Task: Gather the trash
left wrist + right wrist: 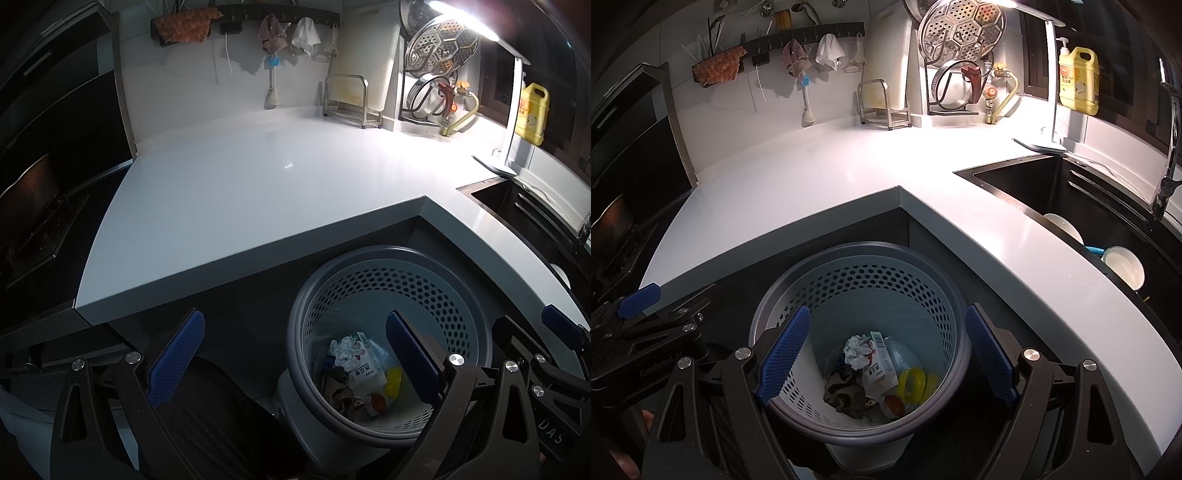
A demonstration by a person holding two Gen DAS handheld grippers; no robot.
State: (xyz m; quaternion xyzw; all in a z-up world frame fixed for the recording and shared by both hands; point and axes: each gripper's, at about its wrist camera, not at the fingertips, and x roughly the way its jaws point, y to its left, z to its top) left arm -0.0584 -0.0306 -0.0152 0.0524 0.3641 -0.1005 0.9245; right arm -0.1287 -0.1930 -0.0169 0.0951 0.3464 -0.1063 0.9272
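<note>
Trash in the bin [945,314], both grippers spread wide and empty above it.
The carton [881,363] lies flat among the trash, long axis toward the counter [820,184], beside crumpled paper [857,350]; left gripper [295,362], right gripper [886,358].

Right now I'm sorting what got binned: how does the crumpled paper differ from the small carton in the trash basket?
The crumpled paper is a wrinkled, shapeless white wad; the small carton keeps flat rectangular faces. The paper looks unprinted, while the carton carries a barcode and printed characters. Both are mostly white and lie touching inside the perforated trash basket.
</note>
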